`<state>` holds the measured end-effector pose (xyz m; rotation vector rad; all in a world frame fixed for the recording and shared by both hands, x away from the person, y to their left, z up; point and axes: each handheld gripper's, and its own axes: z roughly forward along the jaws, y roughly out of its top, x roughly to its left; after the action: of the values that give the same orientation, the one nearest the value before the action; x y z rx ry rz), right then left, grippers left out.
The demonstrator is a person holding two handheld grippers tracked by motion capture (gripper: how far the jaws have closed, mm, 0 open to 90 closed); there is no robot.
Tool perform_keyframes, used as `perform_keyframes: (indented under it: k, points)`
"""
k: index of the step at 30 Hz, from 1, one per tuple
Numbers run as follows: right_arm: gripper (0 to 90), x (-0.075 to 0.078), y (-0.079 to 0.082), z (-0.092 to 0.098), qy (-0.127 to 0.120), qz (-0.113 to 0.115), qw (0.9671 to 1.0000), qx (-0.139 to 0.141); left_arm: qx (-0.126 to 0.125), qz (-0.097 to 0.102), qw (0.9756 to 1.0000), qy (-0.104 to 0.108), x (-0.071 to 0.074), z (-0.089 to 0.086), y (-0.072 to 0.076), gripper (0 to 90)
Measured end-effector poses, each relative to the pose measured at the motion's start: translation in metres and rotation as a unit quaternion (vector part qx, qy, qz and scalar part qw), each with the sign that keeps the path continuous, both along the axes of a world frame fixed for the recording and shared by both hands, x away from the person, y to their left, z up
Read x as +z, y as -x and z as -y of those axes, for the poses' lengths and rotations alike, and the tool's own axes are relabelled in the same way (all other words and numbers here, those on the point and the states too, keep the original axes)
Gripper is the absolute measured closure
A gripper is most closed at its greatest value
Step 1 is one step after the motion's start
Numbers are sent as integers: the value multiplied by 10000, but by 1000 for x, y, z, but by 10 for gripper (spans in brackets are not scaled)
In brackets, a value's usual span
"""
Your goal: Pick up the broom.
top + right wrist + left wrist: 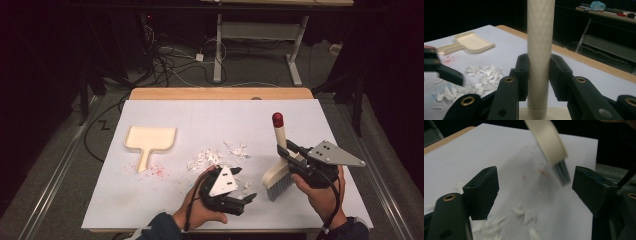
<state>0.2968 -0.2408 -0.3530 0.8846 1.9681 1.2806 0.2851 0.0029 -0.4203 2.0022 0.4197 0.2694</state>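
Observation:
My right gripper (pixel 289 155) is shut on the cream handle of a brush (pixel 278 172), which stands upright at the right of the table, red cap on top and grey bristles down. In the right gripper view both jaws press the handle (pixel 540 30). My left gripper (pixel 244 184) is open and holds nothing, pointing right near the front edge. Between its jaws, farther off, the left gripper view shows the brush head (pixel 549 142), with white paper scraps (pixel 524 215) on the sheet below. More scraps (pixel 212 156) lie mid-table. A cream dustpan (pixel 150 137) lies flat at the left.
A white sheet (pixel 200 117) covers the wooden table, whose bare far edge (pixel 220 93) shows. Red crumbs (pixel 156 171) are scattered beside the dustpan's handle. Beyond the table stand a desk frame (pixel 260 35) and loose cables (pixel 170 60) on the floor.

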Motion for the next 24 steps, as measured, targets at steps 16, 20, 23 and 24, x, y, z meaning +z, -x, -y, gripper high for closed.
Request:
perform_keyframes:
  k: [16, 20, 23, 24]
  points:
    - [713, -5, 25, -34, 180, 412, 9988, 184, 43, -380, 9977, 566, -9, 19, -16, 578]
    - [699, -3, 25, -29, 23, 382, 9990, 225, 29, -351, 9980, 520, -5, 9, -19, 641]
    - [651, -1, 25, -25, -19, 377, 9980, 500, -106, -266, 9989, 373, 1, -3, -20, 649]
    - [617, -1, 25, -23, -25, 340, 9974, 627, -195, -186, 9994, 230, 5, -12, -20, 649]
